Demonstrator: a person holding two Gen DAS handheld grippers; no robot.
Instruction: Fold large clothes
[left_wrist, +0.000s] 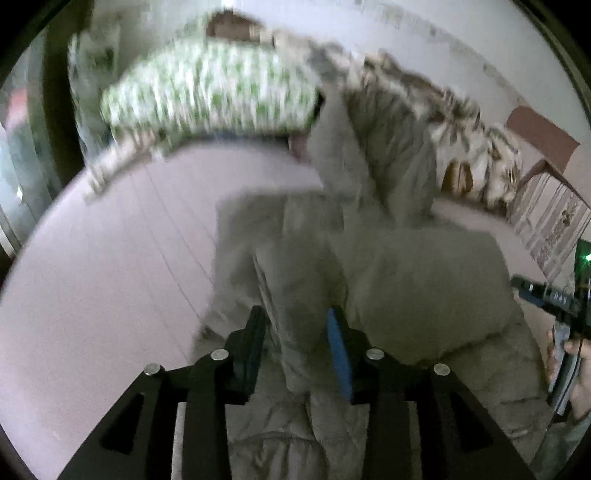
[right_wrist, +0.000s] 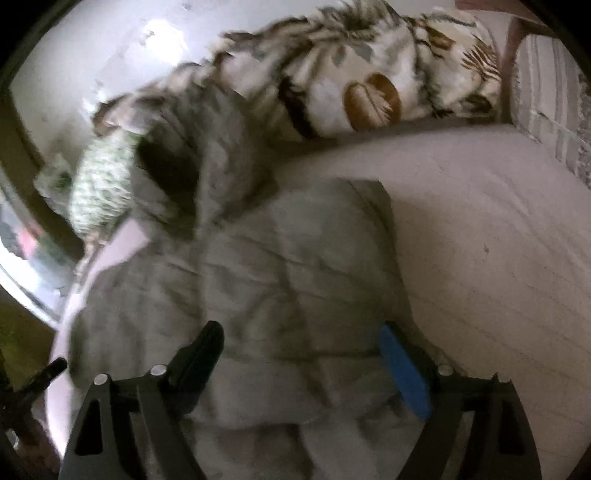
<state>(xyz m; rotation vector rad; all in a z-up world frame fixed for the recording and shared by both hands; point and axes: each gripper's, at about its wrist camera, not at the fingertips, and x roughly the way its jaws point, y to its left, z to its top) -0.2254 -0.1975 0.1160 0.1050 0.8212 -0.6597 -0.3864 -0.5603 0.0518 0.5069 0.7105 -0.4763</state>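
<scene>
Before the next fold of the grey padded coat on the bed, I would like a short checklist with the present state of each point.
1. Left hand-held gripper has cloth between its fingers: ok, a ridge of the grey coat runs between them, but the jaws are not closed on it.
2. Right hand-held gripper is open: ok, jaws wide apart over the coat.
3. Right has a grip: not ok, it holds nothing.
4. Coat lies flat: not ok, it is bunched and creased.
5. Free bed sheet for folding: ok on the right side.
6. Green patterned pillow apart from the coat: cannot tell, the pictures are blurred.
</scene>
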